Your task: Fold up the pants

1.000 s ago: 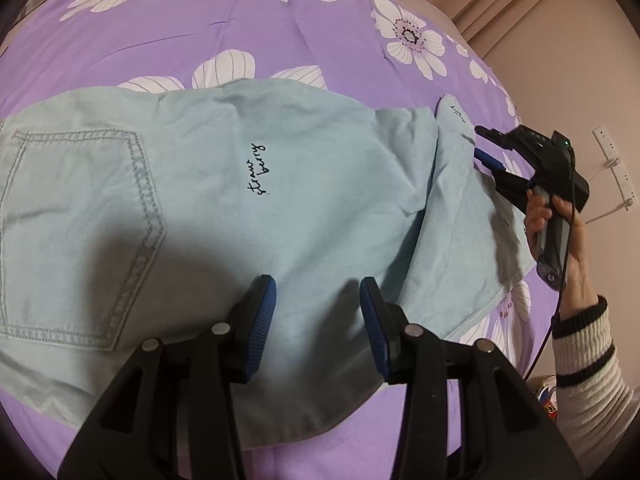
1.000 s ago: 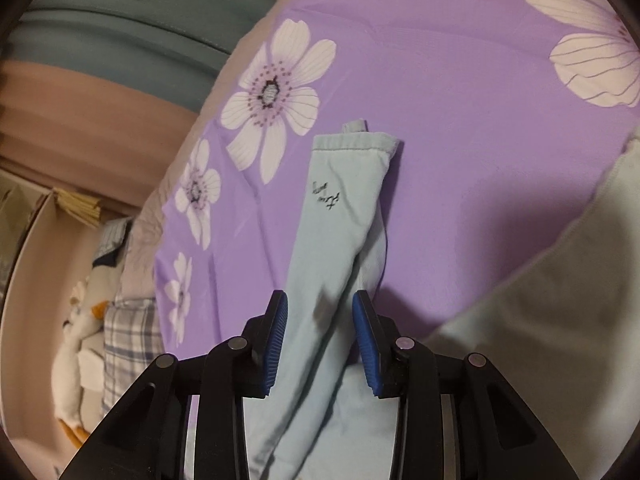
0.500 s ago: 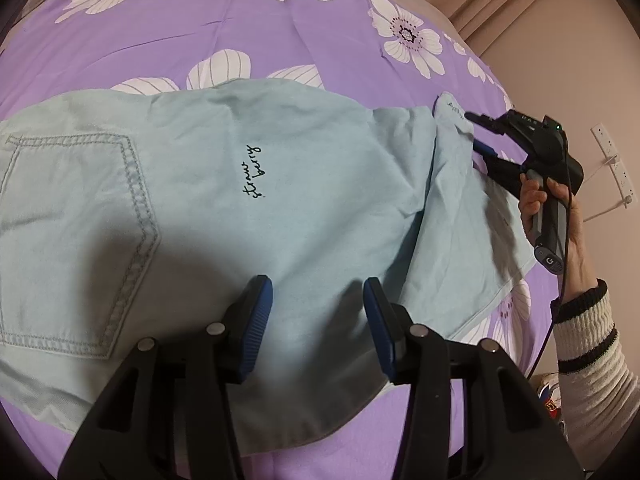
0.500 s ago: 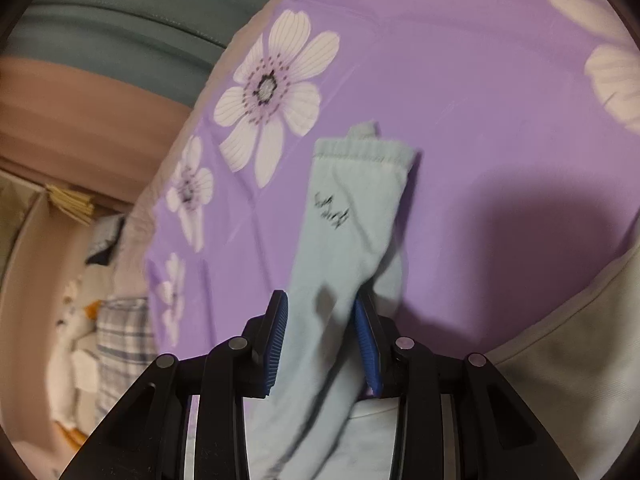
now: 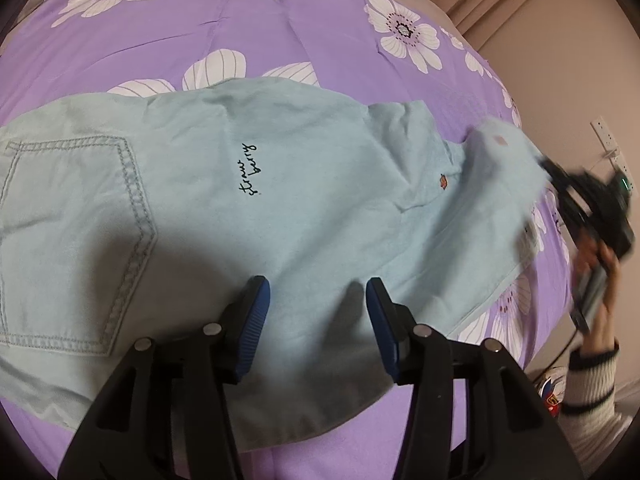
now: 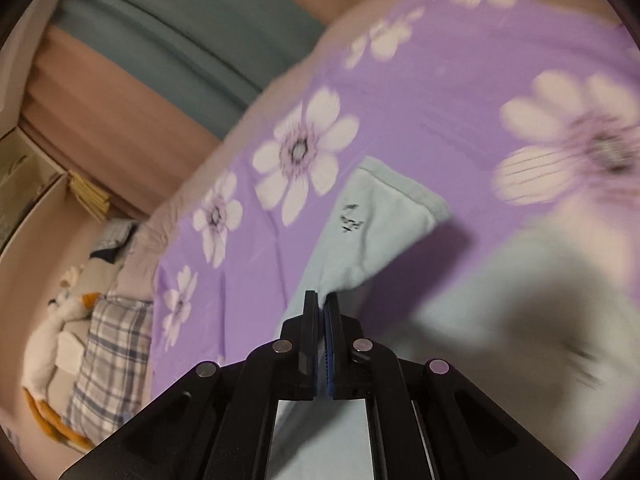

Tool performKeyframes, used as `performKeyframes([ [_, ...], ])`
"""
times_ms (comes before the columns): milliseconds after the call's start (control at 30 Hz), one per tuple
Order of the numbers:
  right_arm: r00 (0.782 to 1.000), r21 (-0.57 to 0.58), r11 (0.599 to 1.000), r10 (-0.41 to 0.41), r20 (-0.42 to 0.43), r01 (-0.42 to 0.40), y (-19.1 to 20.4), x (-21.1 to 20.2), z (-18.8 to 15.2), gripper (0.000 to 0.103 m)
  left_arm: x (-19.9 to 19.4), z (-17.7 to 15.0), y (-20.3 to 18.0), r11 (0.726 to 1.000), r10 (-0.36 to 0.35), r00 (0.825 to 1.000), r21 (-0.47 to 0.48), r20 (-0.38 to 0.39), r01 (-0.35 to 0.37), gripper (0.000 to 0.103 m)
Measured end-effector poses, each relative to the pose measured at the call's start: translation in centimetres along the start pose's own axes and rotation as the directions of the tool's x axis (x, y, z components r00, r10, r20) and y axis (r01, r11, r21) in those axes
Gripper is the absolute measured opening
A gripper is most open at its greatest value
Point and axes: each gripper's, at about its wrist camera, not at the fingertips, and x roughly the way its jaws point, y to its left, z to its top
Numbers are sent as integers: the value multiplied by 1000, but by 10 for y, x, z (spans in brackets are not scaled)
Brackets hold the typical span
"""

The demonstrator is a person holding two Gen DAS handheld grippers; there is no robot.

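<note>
The light blue pants [image 5: 248,208] spread across the frame's middle on the purple bedspread [image 5: 240,32], running under the left gripper [image 5: 318,316], whose jaws stand wide apart. Lower centre, the right gripper [image 6: 321,300] pinches the pant leg [image 6: 372,232].

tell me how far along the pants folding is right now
Done: the light blue pants lie spread flat on the purple floral bedspread, back pocket up.
In hand: the right gripper is shut on the leg end, which looks lifted off the bed; the left gripper hovers open over the seat area.
Left: carrying the leg across and making the folds; no finished fold shows yet.
</note>
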Motion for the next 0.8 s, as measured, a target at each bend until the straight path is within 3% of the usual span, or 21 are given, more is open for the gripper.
performKeyframes([
  [133,995,62,994,-89,33,87,-32,-51,-37,4,1,-1,-1,1000,2,1000,12,-3,-2,50],
  [267,975,150,964,-217,-49,221,-79,-41,-73,4,1,-4,-2,1000,12,1000,24,-6,-12,50],
  [433,998,361,931,-56,4,51,-118,-37,-71,6,-1,-8,-6,998,41,999,37,-7,-40,51],
  [500,997,359,932,-76,29,61,-119,-38,-61,10,-2,-11,-7,998,47,999,36,-6,-47,52],
  [600,995,421,907,-30,95,-13,-132,-35,-44,17,-2,-14,-9,997,62,998,43,-9,-61,53],
  [667,994,461,887,-17,112,-37,-138,-30,-38,17,-2,-16,-11,996,72,997,48,-7,-71,54],
  [733,995,451,892,-7,104,-40,-136,-21,-31,17,-2,-18,-12,996,79,997,49,-5,-79,55],
  [767,995,424,905,-34,96,-10,-129,-21,-28,15,-1,-18,-12,995,84,996,50,-6,-83,55],
  [800,993,393,919,-56,106,10,-123,-24,-25,5,-1,-17,-13,995,87,996,51,-6,-86,55],
])
